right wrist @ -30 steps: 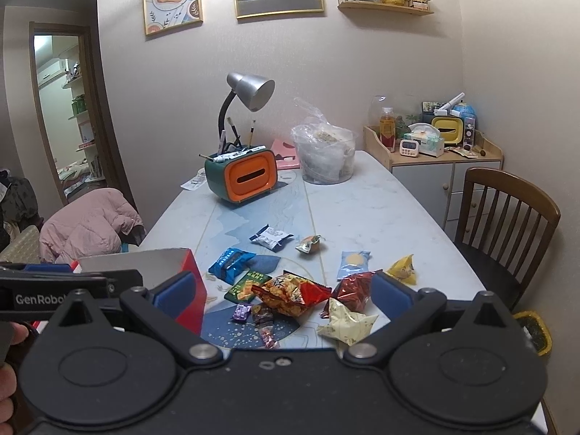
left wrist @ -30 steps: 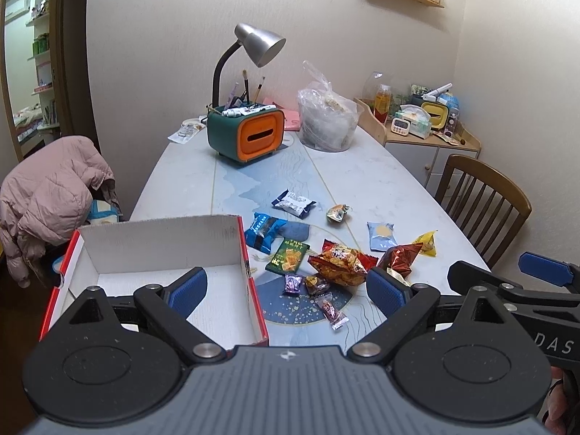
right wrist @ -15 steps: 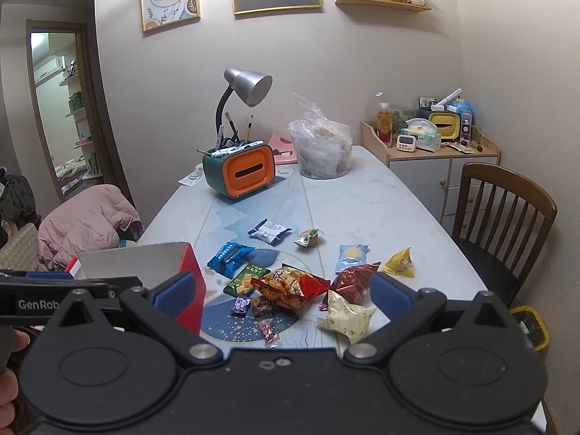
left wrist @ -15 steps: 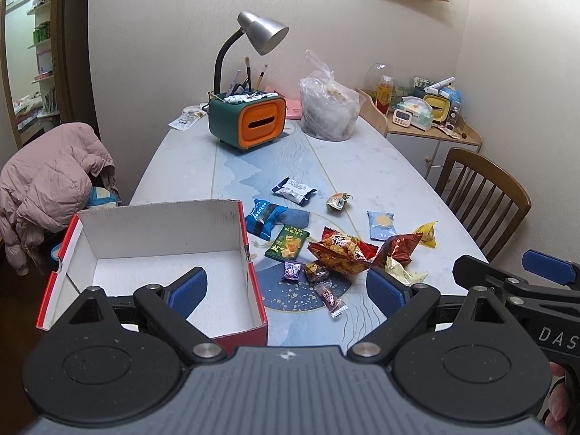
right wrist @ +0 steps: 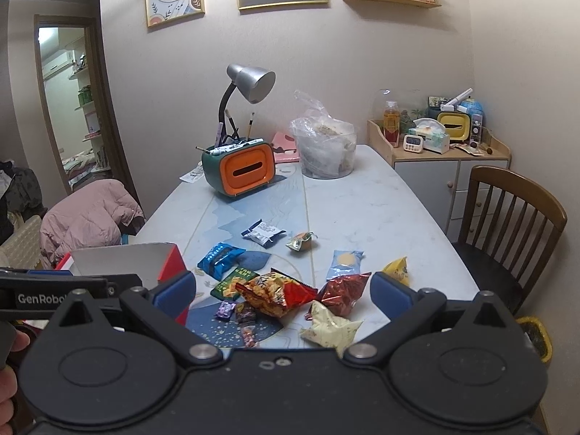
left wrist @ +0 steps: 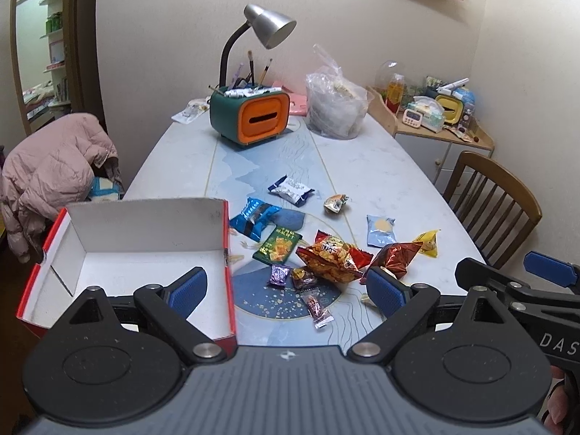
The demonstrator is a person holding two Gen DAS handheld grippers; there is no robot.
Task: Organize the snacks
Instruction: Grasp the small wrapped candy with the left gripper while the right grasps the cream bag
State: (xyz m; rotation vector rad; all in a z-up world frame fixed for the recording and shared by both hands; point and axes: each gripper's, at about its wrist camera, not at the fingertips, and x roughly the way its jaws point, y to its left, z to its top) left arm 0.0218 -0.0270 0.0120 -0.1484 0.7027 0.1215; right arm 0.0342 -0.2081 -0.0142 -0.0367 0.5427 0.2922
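Left gripper: the left gripper (left wrist: pixel 286 291) hangs over the near edge of the table (left wrist: pixel 380 177), blue pads spread wide, nothing between them.
Right gripper: the right gripper (right wrist: pixel 284 290) is likewise spread and empty, held above the snack pile.
Box: a white-lined cardboard box (left wrist: pixel 127 250) with red outer walls sits open at the near left of the table, its floor bare.
Chips: an orange-and-red crinkled chip bag (left wrist: pixel 331 257) lies at the centre of the pile, just right of the box.
Neighbours: a dark red foil bag (left wrist: pixel 393 255) touches the chip bag's right end; a pale cream packet (right wrist: pixel 331 328) lies nearest the right gripper.
Green pack: a flat green packet (left wrist: pixel 277 244) sits left of the chip bag, with a glossy blue packet (left wrist: pixel 253 215) just beyond it.
Small sweets: a purple candy (left wrist: pixel 278 275) and two dark wrapped candies lie near the pile's front edge.
Outliers: a navy-and-white packet (left wrist: pixel 291 190), a small crumpled green-orange wrapper (left wrist: pixel 335 203), a light blue sachet (left wrist: pixel 378 230) and a yellow triangular pack (left wrist: pixel 427 243) lie scattered farther out and to the right.
Far end: an orange-and-green desk organiser (left wrist: pixel 250 117) stands beneath a grey lamp (left wrist: pixel 268 29), beside a clear plastic bag (left wrist: pixel 337 105).
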